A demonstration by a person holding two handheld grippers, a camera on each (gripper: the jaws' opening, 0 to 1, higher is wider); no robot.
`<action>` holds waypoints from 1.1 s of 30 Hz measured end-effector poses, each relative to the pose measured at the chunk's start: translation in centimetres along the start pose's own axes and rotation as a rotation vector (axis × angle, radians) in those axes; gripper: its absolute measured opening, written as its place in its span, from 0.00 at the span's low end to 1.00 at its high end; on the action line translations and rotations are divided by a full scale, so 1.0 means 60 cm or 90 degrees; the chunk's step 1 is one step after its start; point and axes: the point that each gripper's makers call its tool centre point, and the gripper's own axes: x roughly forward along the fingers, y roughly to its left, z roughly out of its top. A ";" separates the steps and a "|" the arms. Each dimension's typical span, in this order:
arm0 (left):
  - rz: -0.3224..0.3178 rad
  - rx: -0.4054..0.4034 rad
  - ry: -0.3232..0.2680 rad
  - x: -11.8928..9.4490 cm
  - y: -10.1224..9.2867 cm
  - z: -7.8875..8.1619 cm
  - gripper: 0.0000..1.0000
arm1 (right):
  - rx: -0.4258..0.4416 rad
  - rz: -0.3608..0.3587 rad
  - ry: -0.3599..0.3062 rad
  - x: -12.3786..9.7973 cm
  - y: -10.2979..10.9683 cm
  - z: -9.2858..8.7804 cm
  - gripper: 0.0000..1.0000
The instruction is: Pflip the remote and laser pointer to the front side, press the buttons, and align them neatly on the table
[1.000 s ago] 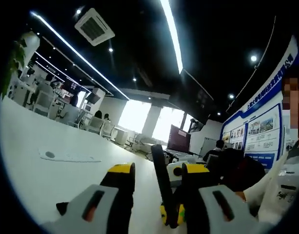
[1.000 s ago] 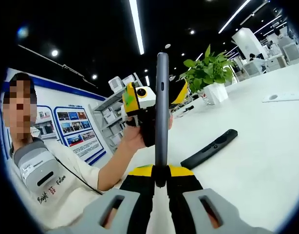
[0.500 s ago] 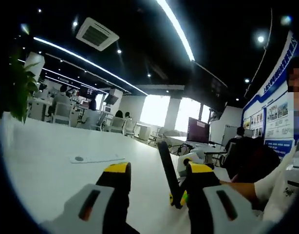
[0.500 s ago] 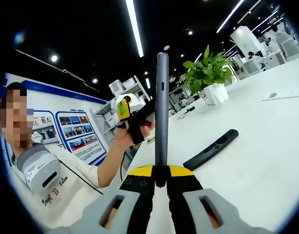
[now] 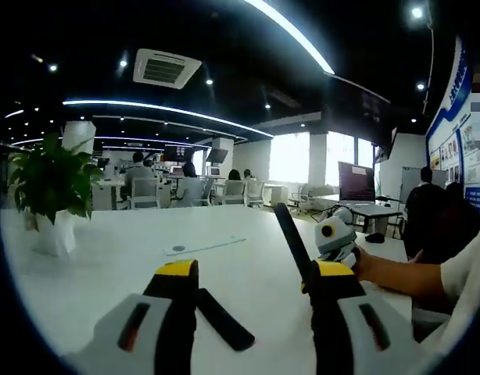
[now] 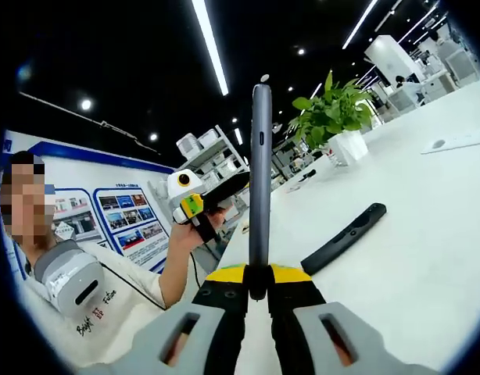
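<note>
My right gripper (image 6: pixel 257 283) is shut on the base of a slim grey laser pointer (image 6: pixel 260 172), which stands upright above the table. A black remote (image 6: pixel 345 238) lies flat on the white table (image 6: pixel 428 258) to the right of it. In the left gripper view the remote (image 5: pixel 224 320) lies between my left gripper's (image 5: pixel 252 275) open jaws, which hold nothing. The pointer (image 5: pixel 291 242) rises just behind my left gripper's right jaw, held by the right gripper (image 5: pixel 334 234). A hand holds the left gripper (image 6: pixel 195 206) up, left of the pointer and apart from it.
A potted plant (image 6: pixel 338 117) stands at the table's far side, also seen as a plant (image 5: pixel 48 183) at the left. A flat white strip (image 5: pixel 202 246) lies mid-table. A person in a white shirt (image 6: pixel 76 297) sits close by. Desks and chairs fill the room behind.
The left gripper has drawn away from the pointer and its view has swung, bringing the plant and remote into sight. The right gripper holds the pointer as before.
</note>
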 end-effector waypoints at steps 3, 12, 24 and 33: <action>-0.003 0.002 0.008 0.007 -0.003 -0.008 0.60 | 0.001 -0.003 -0.001 -0.001 -0.002 0.000 0.12; -0.025 -0.011 0.107 0.026 -0.014 -0.080 0.59 | 0.010 -0.009 -0.009 -0.004 -0.007 0.002 0.12; 0.045 -0.050 0.030 -0.024 -0.017 -0.083 0.54 | 0.045 -0.008 -0.006 -0.013 -0.006 0.008 0.12; 0.077 0.017 0.075 -0.066 -0.012 -0.104 0.62 | 0.059 -0.005 -0.006 -0.014 0.001 0.009 0.12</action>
